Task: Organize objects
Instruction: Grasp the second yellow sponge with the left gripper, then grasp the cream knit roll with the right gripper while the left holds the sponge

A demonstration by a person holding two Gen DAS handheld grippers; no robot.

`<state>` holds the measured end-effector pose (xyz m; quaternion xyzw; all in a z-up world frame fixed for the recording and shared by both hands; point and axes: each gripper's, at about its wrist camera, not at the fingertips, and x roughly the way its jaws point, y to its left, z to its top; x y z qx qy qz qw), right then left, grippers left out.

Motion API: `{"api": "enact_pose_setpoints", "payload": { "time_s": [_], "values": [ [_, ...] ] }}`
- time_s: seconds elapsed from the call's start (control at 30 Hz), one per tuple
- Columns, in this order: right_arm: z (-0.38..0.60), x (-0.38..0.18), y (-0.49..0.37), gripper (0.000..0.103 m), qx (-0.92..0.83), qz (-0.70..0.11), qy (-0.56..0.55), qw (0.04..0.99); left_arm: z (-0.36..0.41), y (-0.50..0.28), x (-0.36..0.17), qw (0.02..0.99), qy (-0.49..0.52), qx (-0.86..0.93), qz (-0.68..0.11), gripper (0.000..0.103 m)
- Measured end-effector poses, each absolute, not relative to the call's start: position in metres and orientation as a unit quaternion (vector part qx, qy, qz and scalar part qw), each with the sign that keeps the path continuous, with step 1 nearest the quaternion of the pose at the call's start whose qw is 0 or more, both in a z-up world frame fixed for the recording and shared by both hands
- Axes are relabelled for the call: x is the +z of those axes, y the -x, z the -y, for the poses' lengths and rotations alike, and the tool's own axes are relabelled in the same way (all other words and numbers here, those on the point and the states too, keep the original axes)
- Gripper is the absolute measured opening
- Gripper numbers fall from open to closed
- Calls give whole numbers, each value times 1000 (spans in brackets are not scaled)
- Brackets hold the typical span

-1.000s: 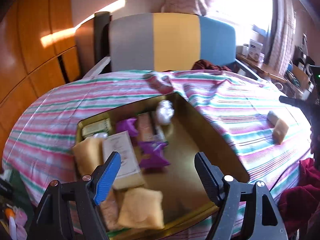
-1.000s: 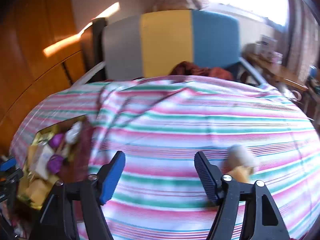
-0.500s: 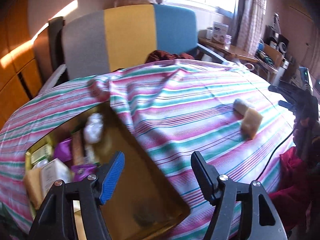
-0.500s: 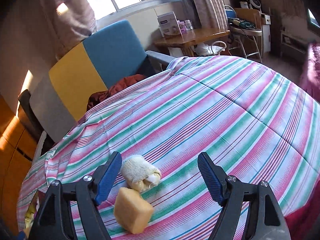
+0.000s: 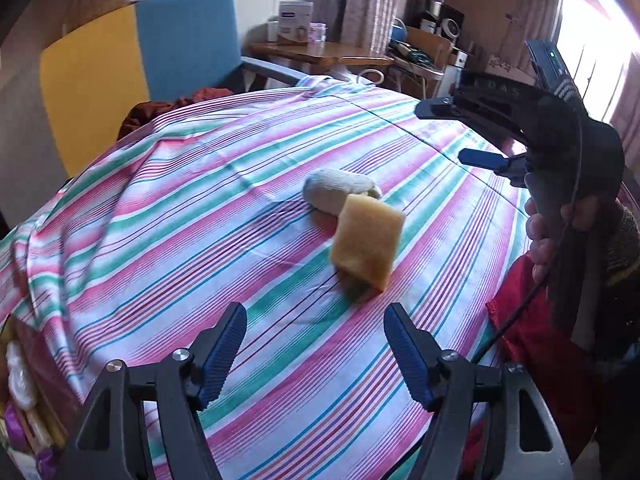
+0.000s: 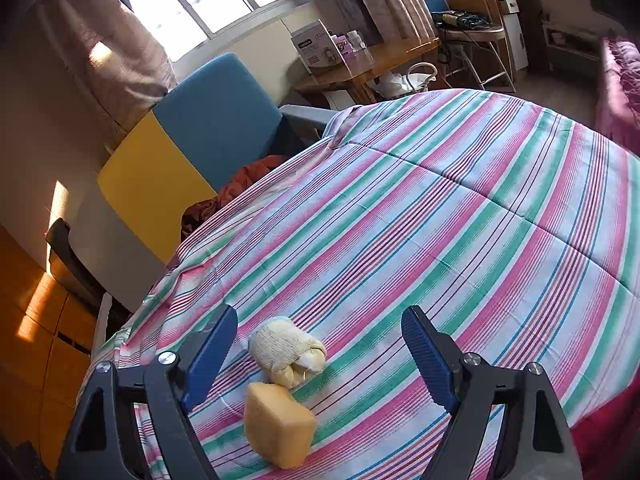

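While both jaws are opening empty, left gripper [image 5: 314, 344] and right gripper [image 6: 320, 354] frame a yellow sponge [image 6: 278, 426] touching a cream cloth roll [image 6: 286, 350] on the striped tablecloth [image 6: 460, 220], unobstructed.

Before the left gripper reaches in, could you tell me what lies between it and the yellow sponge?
Only bare striped cloth between the left gripper and the yellow sponge, per the left wrist view.

The yellow sponge [image 5: 366, 246] is seen by the left wrist view from slightly farther back, looking down across the striped cloth [image 5: 200, 216]. It is viewed closer by the right wrist view [image 6: 280, 430]. Sponge, cloth and the blue chair [image 6: 218, 116] behind are shared.
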<state>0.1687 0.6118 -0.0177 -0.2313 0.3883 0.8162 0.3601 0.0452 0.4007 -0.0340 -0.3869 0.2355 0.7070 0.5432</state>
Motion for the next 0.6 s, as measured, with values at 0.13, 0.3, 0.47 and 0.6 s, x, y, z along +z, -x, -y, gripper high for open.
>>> {"api": "enact_pose_setpoints", "payload": {
  "time_s": [0.13,0.3,0.47,0.6],
  "values": [
    [-613,-20,-168,86,815,-397,232,352,-439,-57,-45,577,379,675,-261,82],
    [-616,-24,-169,86,811,-410,234,347,-471,-56,-60,591,384,656,-269,89],
    [-619,-29,-169,86,804,-419,241,346,-488,-50,-81,586,408,648,-264,69],
    [-620,-30,-167,86,805,-420,245,341,-466,-42,-82,580,437,650,-224,54]
  ]
}}
